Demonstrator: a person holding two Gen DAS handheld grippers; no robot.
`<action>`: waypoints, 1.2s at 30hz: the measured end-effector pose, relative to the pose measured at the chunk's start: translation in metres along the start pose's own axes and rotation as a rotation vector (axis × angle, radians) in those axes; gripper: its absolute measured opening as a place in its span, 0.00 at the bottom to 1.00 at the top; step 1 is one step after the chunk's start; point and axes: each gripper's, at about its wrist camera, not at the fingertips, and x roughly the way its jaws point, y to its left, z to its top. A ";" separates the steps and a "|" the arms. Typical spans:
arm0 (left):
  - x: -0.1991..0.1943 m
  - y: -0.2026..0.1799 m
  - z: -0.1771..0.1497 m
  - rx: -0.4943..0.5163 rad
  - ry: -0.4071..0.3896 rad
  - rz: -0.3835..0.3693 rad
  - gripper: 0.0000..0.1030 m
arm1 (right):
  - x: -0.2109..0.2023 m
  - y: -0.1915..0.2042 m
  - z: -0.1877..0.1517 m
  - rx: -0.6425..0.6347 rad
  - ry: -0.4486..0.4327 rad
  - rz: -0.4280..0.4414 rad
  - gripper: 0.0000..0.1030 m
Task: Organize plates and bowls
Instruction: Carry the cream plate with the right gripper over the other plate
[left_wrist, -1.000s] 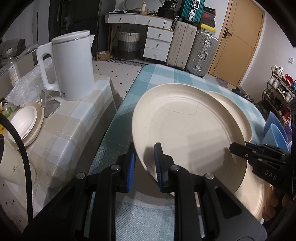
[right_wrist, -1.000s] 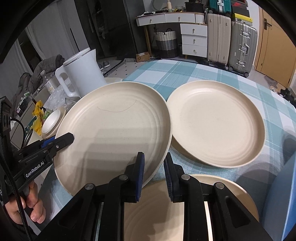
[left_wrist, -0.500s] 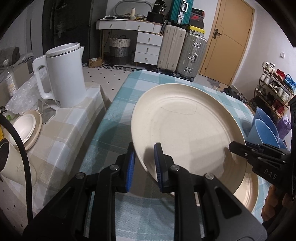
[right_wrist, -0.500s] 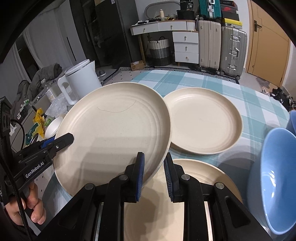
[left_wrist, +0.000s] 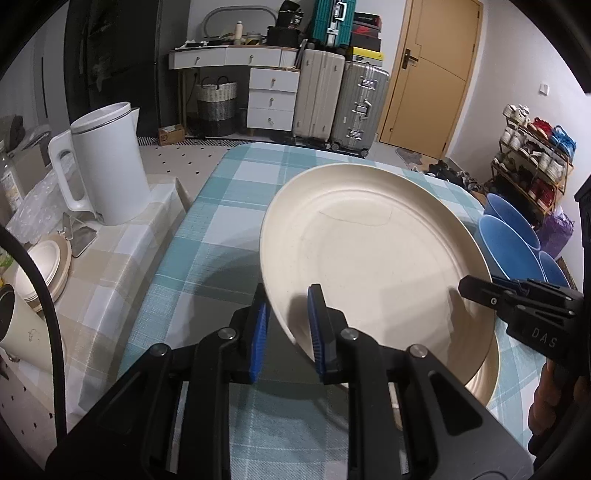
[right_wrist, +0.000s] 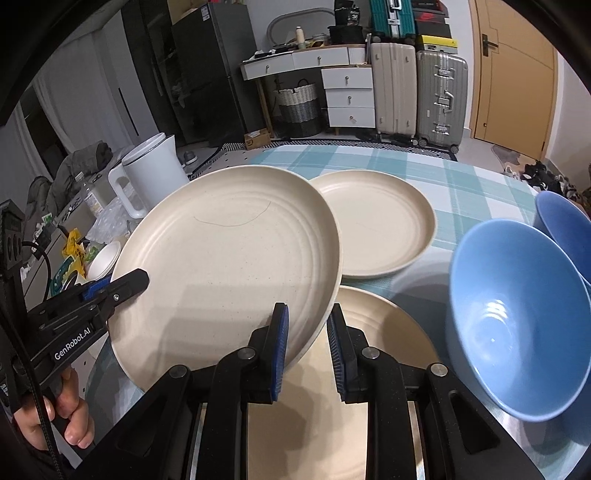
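Moved since a second ago: both tongs have carried the lifted plate (right_wrist: 229, 266) up and toward the viewer's right, so the blue bowls (right_wrist: 513, 332) now fill the right of the right wrist view.
Left tongs (left_wrist: 286, 328): clenched on the plate's near rim, blue pads either side of the edge.
Right tongs (right_wrist: 306, 343): clenched on the opposite rim of the same plate.
Plate position: held in the air, tilted, above the checked desk (left_wrist: 207, 236) and partly over a second plate (right_wrist: 384, 354) lying flat below.
Third plate (right_wrist: 373, 225): flat on the desk, farther back, apart from the held one.
Bowls: at least two blue ones at the right; whether they are nested I cannot tell.
Side desk: white kettle (left_wrist: 107, 170) stands well clear.
Meaning for the task: the carry looks about to become a stack, probably onto the plate below; lowering level would keep the rims from clashing.
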 end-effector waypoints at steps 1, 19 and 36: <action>-0.002 -0.003 -0.002 0.004 0.001 -0.003 0.17 | -0.001 0.000 0.000 0.003 0.000 -0.001 0.21; -0.025 -0.046 -0.022 0.097 0.001 -0.044 0.18 | -0.040 -0.027 -0.028 0.069 -0.026 -0.036 0.21; -0.023 -0.068 -0.041 0.159 0.030 -0.060 0.18 | -0.056 -0.047 -0.056 0.114 -0.007 -0.065 0.22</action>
